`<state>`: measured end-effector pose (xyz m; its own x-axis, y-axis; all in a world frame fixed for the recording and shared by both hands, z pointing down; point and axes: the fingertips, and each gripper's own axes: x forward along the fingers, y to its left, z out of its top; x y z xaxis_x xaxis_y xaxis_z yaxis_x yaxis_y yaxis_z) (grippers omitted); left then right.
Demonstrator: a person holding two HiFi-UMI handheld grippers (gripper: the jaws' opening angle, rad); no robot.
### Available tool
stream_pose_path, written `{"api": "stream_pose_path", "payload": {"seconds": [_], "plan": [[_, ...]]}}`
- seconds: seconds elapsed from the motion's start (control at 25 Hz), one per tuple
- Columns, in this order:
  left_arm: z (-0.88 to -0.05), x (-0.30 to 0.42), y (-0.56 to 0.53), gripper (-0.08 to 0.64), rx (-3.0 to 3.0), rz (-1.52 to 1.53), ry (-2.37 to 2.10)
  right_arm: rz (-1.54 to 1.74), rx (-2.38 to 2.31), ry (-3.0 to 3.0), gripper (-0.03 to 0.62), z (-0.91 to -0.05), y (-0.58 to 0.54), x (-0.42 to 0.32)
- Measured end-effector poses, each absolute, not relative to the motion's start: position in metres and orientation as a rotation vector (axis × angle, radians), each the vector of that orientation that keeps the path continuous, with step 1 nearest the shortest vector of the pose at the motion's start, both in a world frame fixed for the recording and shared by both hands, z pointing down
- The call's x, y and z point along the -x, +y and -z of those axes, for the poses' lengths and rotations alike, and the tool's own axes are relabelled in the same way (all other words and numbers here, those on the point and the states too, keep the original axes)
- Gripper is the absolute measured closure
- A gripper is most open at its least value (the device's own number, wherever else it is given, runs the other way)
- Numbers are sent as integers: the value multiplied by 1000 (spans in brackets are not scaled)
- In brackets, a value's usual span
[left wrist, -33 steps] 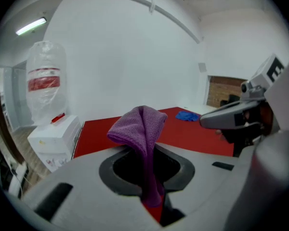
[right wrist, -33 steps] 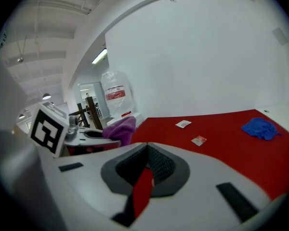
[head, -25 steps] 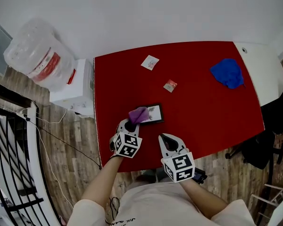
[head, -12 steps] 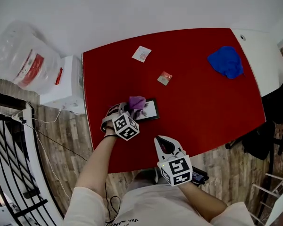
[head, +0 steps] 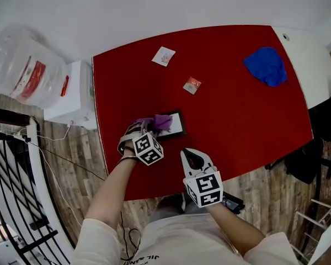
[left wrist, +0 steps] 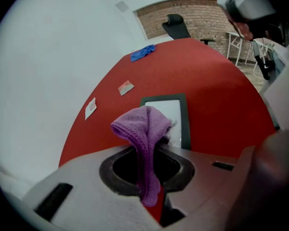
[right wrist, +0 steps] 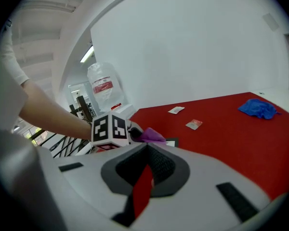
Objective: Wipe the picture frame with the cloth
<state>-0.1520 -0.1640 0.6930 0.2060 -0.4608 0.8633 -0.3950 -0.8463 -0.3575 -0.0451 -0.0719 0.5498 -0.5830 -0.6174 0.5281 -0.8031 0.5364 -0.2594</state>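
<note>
A black picture frame [head: 176, 127] with a white picture lies flat near the left front of the red table [head: 237, 120]. My left gripper [head: 148, 129] is shut on a purple cloth [head: 160, 122], which rests on the frame's left part. In the left gripper view the cloth [left wrist: 142, 129] hangs down between the jaws, with the frame [left wrist: 176, 117] just beyond it. My right gripper [head: 192, 159] hovers over the table's front edge, right of the frame and apart from it, jaws shut on nothing. The right gripper view shows the left gripper's marker cube [right wrist: 110, 128] and the cloth [right wrist: 151, 135].
A blue cloth [head: 267, 65] lies at the table's far right. Two small cards [head: 164, 55] [head: 192, 85] lie beyond the frame. A water jug [head: 22, 70] and a white box [head: 71, 95] stand left of the table. A black chair [head: 320, 142] is at the right.
My left gripper has swung from below the frame to its left side, carrying the purple cloth leftward over the frame. The right gripper has barely moved.
</note>
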Motion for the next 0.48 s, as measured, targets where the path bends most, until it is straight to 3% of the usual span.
{"api": "stream_pose_path", "payload": {"seconds": [0.48], "plan": [[-692, 140, -101, 503, 2452, 1774, 673, -705, -1158, -2395, 589, -561, -74, 36]]}}
